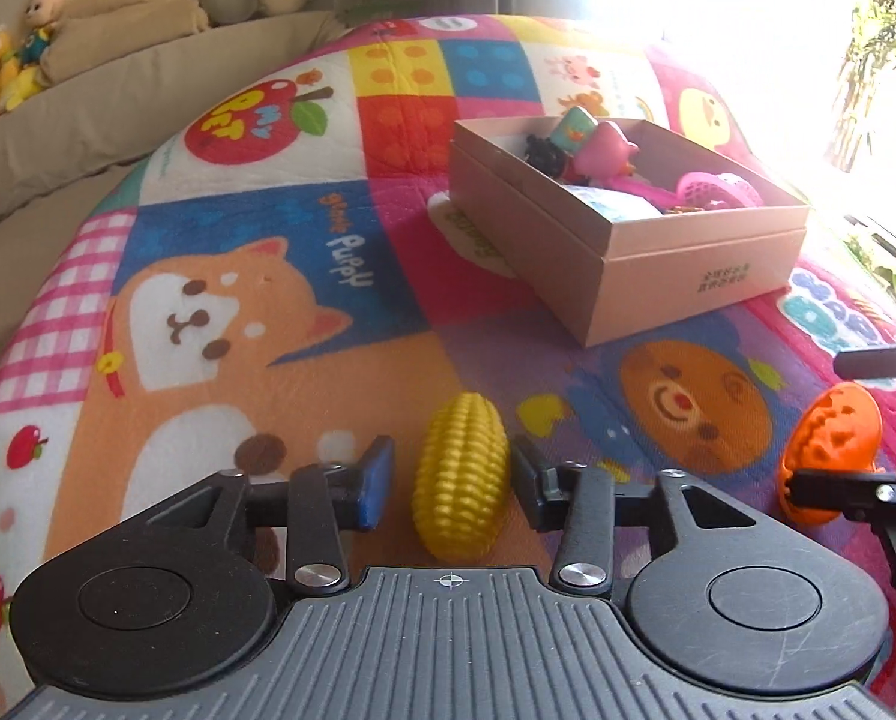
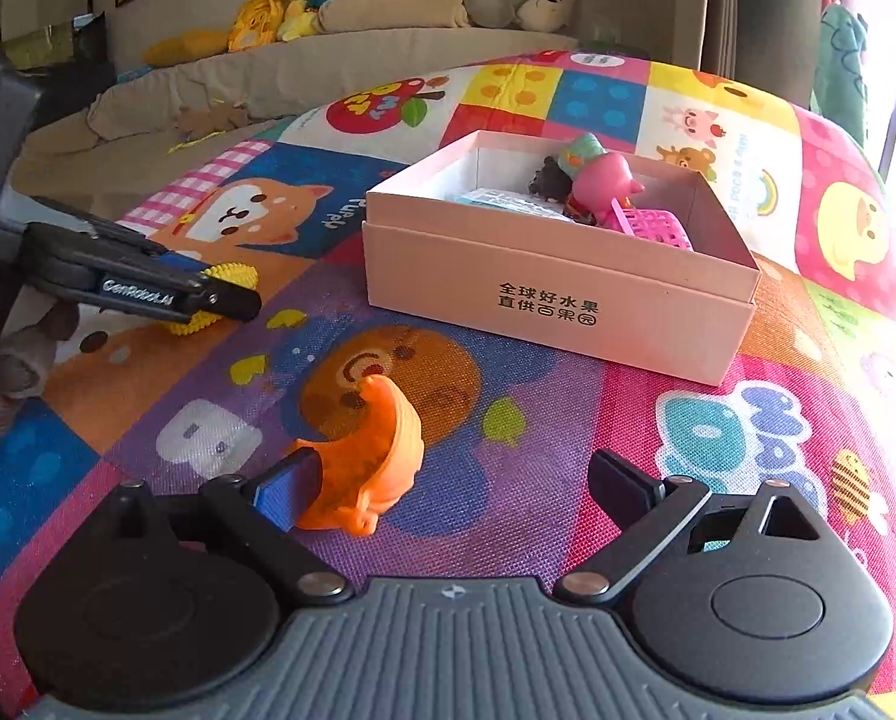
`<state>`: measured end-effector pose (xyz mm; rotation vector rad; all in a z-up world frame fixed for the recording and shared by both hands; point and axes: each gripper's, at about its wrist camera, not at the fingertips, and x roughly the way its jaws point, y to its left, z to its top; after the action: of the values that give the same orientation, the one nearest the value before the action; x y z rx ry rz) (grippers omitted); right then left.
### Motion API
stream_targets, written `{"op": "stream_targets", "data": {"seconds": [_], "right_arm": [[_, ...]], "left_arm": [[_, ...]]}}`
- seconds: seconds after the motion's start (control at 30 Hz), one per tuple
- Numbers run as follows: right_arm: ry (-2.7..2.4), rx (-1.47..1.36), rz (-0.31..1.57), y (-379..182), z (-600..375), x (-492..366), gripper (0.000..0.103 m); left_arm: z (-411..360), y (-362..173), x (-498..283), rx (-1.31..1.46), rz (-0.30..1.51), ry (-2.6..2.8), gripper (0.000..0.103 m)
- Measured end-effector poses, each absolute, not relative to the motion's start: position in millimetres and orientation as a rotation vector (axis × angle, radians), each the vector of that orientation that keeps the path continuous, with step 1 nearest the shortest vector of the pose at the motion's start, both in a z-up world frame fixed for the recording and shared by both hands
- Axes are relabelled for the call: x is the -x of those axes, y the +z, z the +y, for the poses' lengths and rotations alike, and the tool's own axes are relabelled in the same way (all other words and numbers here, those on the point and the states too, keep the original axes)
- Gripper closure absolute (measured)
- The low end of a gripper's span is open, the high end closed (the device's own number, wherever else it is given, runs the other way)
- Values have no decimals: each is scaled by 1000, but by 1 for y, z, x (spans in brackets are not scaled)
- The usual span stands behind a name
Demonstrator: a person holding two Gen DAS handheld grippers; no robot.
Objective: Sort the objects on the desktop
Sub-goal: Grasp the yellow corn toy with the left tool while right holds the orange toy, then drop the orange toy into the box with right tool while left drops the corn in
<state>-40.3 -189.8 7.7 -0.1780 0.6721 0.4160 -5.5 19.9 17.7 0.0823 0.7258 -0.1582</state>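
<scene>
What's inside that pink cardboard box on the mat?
The box holds a pink pig toy, a pink plastic basket, a dark toy and something teal. What lies beneath them, and behind the near wall, is hidden.

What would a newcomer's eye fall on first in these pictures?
First, the bright cartoon play mat that covers the whole surface. Next, the pink cardboard box in the middle of it, already holding small toys. Then the yellow toy corn between the fingers of the left tool, and the orange toy beside the open right tool.
</scene>
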Motion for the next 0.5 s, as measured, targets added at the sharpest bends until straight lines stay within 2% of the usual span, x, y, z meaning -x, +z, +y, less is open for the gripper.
{"op": "stream_targets", "data": {"seconds": [0.13, 0.2, 0.4, 0.43, 0.5], "right_arm": [[402, 193, 680, 7, -187, 39, 5], [400, 192, 685, 7, -188, 38, 4], [392, 202, 677, 6, -186, 40, 4], [393, 208, 668, 7, -185, 42, 5], [404, 217, 650, 8, -183, 45, 18]], "left_arm": [[24, 15, 20, -67, 722, -146, 36], [25, 16, 22, -51, 722, -152, 34], [18, 16, 16, -34, 717, -171, 38], [15, 16, 15, -37, 715, -176, 42], [8, 15, 13, -53, 711, -181, 48]]}}
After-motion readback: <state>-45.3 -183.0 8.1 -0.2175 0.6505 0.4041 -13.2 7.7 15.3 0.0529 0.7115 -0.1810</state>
